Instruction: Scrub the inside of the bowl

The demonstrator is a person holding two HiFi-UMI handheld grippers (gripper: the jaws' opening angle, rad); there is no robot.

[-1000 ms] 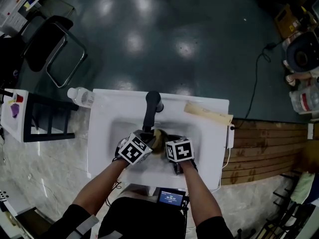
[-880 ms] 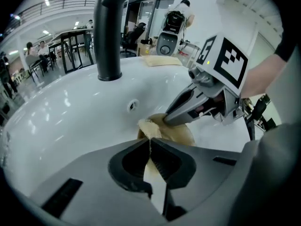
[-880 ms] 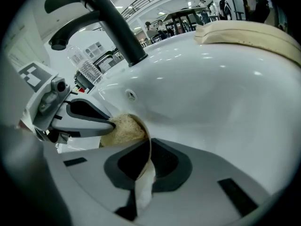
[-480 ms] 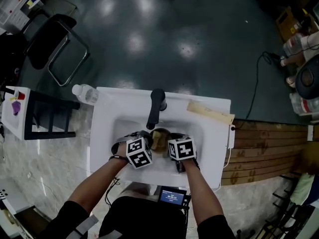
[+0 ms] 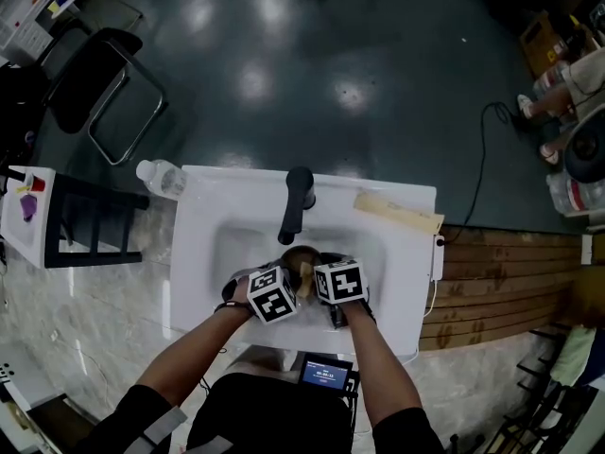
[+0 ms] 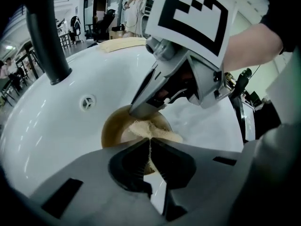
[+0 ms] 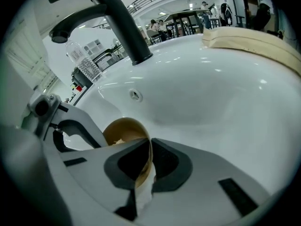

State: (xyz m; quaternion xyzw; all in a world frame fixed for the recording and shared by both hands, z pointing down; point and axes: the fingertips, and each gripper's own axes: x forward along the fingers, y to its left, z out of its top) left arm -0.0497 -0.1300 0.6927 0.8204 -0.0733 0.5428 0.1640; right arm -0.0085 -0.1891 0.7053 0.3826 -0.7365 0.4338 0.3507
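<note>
**Two grippers are working at a brown bowl in a white sink**

The bowl [image 5: 301,261] is sitting in the basin of the sink [image 5: 203,253], at 6 o'clock of the black faucet [image 5: 295,201] in the head view. The left gripper [image 6: 150,144] is coming in from the bowl's 8 o'clock. Its jaws are closed on a thin beige scrub pad [image 6: 151,132], which is reaching over the rim and lying against the bowl's inside. The right gripper [image 7: 151,144] is sitting at the bowl's 4 o'clock, its jaws nearly together and pinching the bowl's wall at the rim. A clear water bottle [image 5: 161,178] is lying at the sink's 10 o'clock corner. A pale flat piece [image 5: 397,216] is resting on the sink top at 2 o'clock.
</note>
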